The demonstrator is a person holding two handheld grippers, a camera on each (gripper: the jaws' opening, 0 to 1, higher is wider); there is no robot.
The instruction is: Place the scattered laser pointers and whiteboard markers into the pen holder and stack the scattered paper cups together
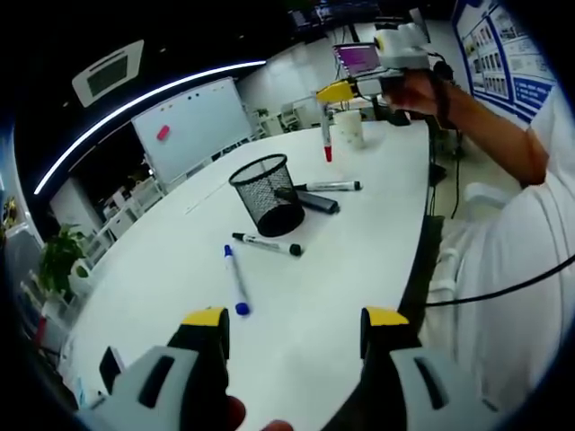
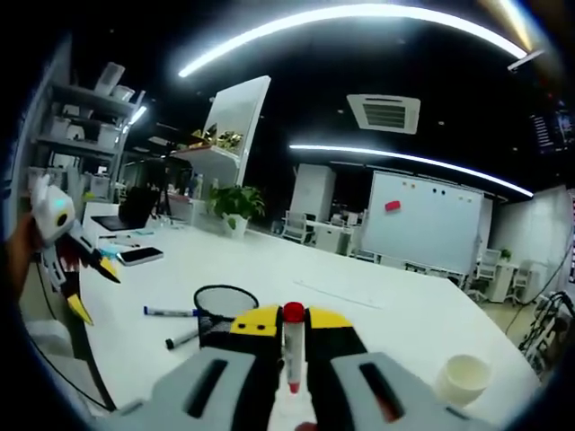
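Right gripper [image 2: 289, 334] clamps a red-capped whiteboard marker [image 2: 292, 359] upright, raised above the white tabletop [image 2: 377, 310] near the black mesh pen holder [image 1: 267, 193]; left gripper [image 1: 294, 325] hangs open above a blue-capped marker [image 1: 236, 280].

Office meeting room, whiteboard [image 2: 424, 222], long white table [image 1: 296, 269]
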